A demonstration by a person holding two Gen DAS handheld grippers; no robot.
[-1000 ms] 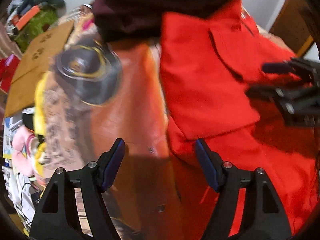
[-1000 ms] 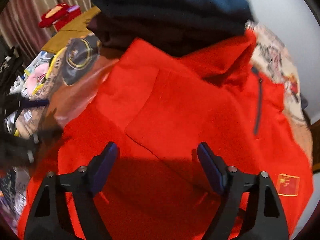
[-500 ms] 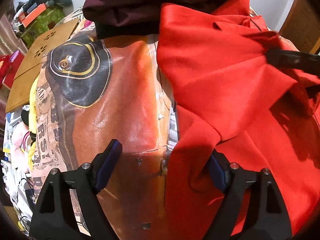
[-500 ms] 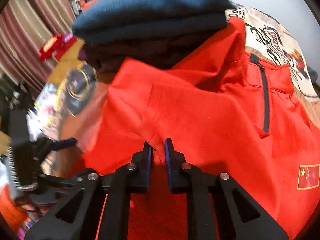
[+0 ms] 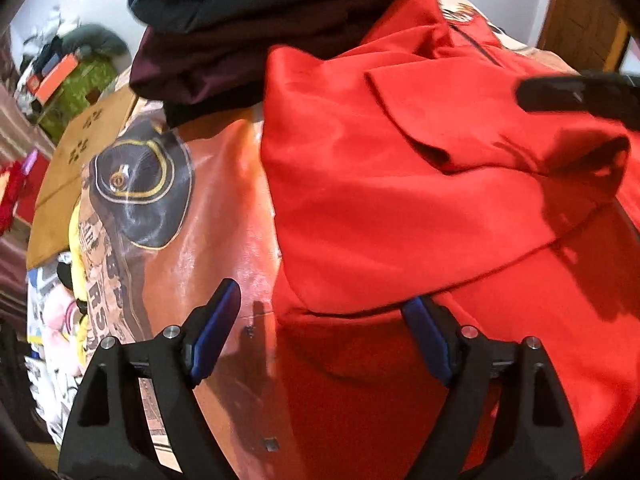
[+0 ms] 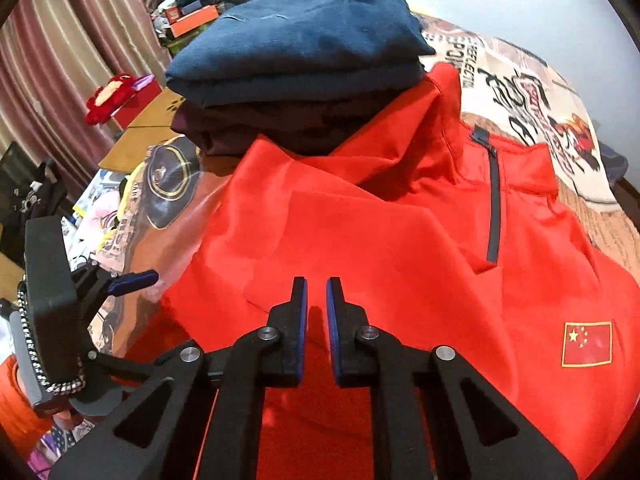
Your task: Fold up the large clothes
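A large red jacket (image 6: 400, 248) with a dark zipper and a flag patch lies spread on a printed bed cover (image 5: 224, 216). Its left sleeve is folded across the body (image 5: 400, 208). My left gripper (image 5: 320, 324) is open and empty, low over the jacket's left edge. My right gripper (image 6: 316, 300) has its jaws nearly together over the folded sleeve, with a narrow gap and no cloth between them. It also shows in the left wrist view (image 5: 580, 92), above the sleeve.
A stack of folded clothes, navy (image 6: 296, 56) on maroon (image 6: 240, 132), sits at the far end, touching the jacket's shoulder. A cardboard box (image 5: 80, 168) and floor clutter (image 6: 100, 208) lie off the left side. Curtains (image 6: 60, 48) hang at far left.
My right gripper pinched the sleeve half a second ago and has since let go and drawn back slightly. The sleeve now lies folded over the body. The left gripper stayed open.
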